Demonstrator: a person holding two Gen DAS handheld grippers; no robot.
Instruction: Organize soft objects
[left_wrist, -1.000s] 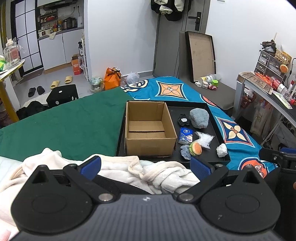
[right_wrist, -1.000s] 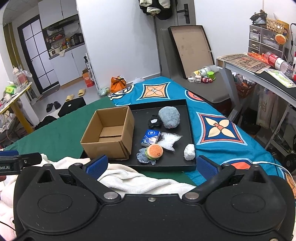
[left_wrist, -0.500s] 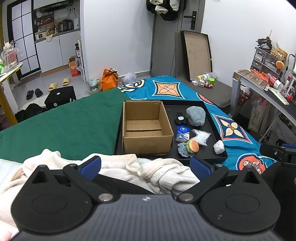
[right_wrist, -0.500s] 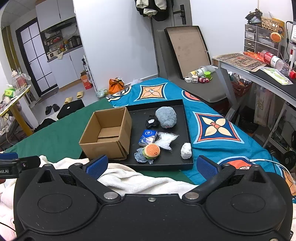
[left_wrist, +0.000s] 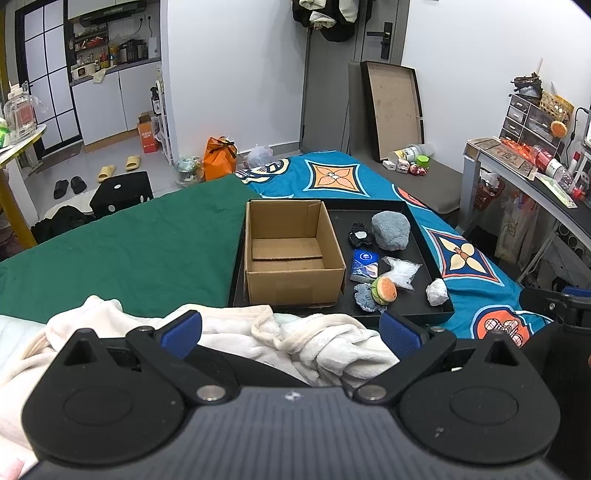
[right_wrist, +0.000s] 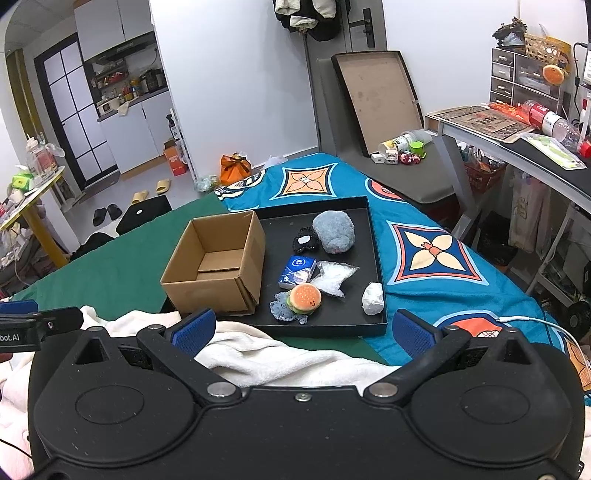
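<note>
An open empty cardboard box stands at the left of a black tray on the bed. To its right in the tray lie a grey plush, a small black toy, a blue packet, a clear bag, a burger plush on a blue-grey plush, and a white lump. My left gripper and right gripper are both open and empty, held above a cream blanket short of the tray.
A green cloth covers the bed's left part, a blue patterned cover the right. A desk with clutter stands at the right. A big tray leans on the far wall. Shoes and bags lie on the floor beyond.
Both grippers have pulled back and risen slightly, so the tray and box look a little smaller and farther. Both stay open. No object in the tray has moved.
</note>
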